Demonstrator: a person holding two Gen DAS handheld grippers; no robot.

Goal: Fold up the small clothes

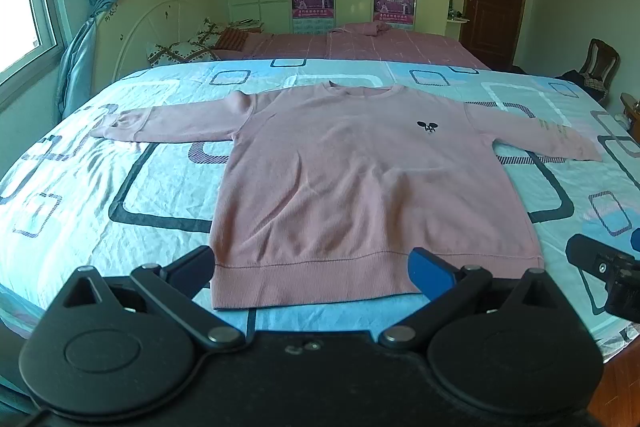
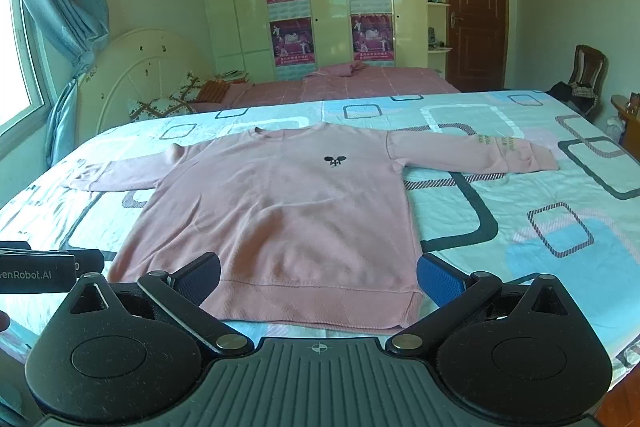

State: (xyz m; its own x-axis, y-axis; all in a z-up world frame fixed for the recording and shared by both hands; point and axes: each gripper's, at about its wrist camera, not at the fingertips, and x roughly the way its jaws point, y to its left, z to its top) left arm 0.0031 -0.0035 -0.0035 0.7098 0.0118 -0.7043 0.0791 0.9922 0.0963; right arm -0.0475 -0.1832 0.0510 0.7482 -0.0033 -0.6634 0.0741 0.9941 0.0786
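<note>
The pink sweatshirt (image 1: 360, 179) lies face up and flat on the patterned bedspread (image 1: 120, 163), both sleeves spread wide, hem nearest the cameras. The left gripper (image 1: 316, 267) hangs above the hem with jaws wide apart, holding nothing; the right gripper (image 2: 320, 275) does the same. The knit looks soft, light and floppy, likely to sag and drag when lifted. The 2 sleeve cuffs or the ribbed hem corners look like the firmest places to pinch.
</note>
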